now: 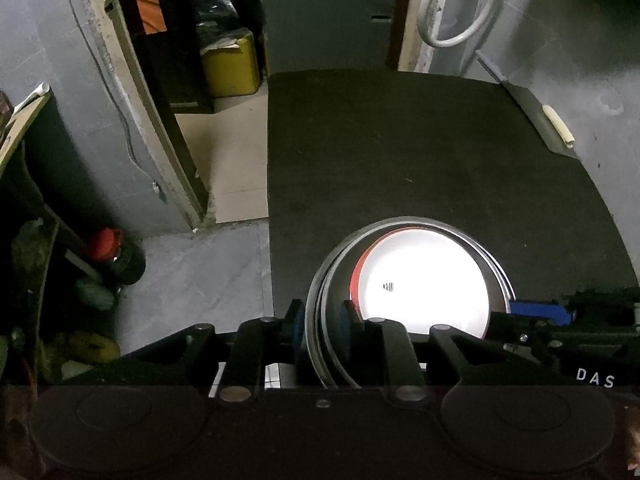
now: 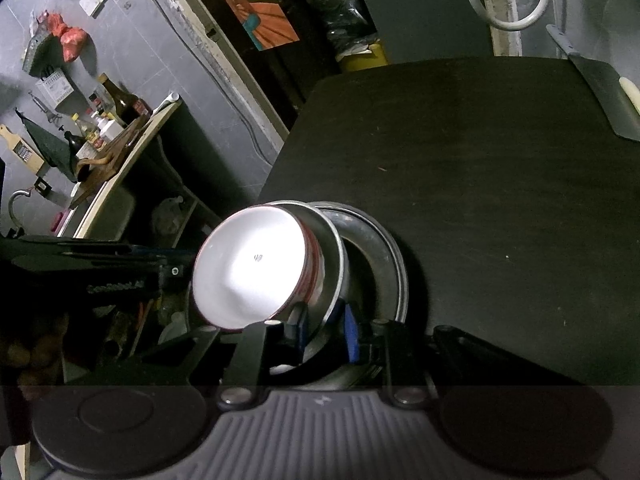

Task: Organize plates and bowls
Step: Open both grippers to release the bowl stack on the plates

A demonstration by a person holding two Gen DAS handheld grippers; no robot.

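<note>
While my left tongs point(image 1: 320, 320) bracket the rims of the steel plates point(image 1: 320, 300), whether they pinch I cannot tell; my right tongs point(image 2: 325, 326) clench the steel bowl's point(image 2: 332, 264) rim. Nested inside sits a white bowl point(image 2: 248, 268), at the black bench's point(image 2: 480, 160) near edge.

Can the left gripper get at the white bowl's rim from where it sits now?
Probably not directly: the left gripper has its jaws straddling the steel rims, beside the white bowl. It would need to lift clear first.
</note>
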